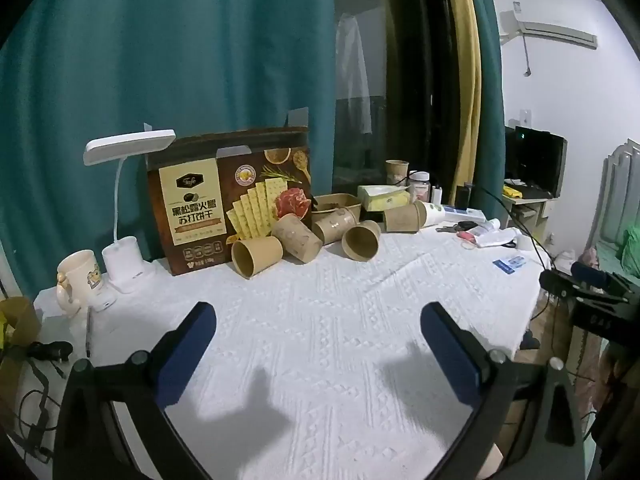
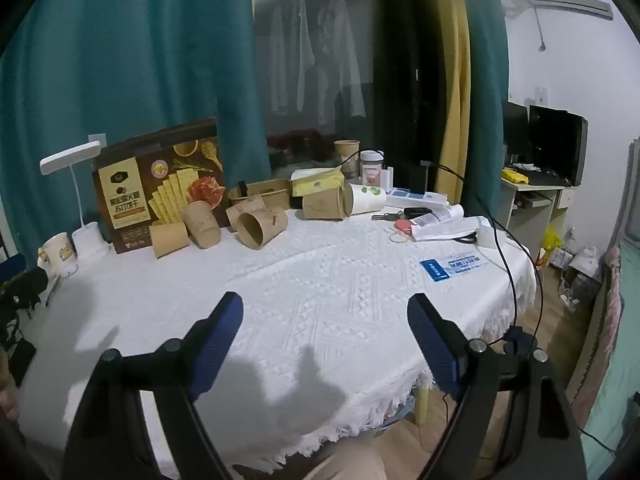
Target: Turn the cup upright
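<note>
Several brown paper cups lie on their sides at the far side of the white tablecloth, in front of a cracker box: one [image 1: 258, 255] at the left with its mouth toward me, one [image 1: 298, 237] behind it, one [image 1: 361, 240] in the middle, one [image 1: 405, 217] further right. The same cups show in the right wrist view [image 2: 262, 226], [image 2: 170, 239], [image 2: 324, 203]. My left gripper [image 1: 318, 312] is open and empty, well short of the cups. My right gripper [image 2: 325, 304] is open and empty over the cloth near the front.
A cracker box [image 1: 230, 200], a white desk lamp [image 1: 128, 148] and a mug [image 1: 78, 276] stand at the back left. A tissue pack [image 1: 384, 196], jar, keys [image 2: 400, 216], papers and a cable [image 2: 504, 256] lie at the right. The table edge [image 2: 500, 320] drops off at the right.
</note>
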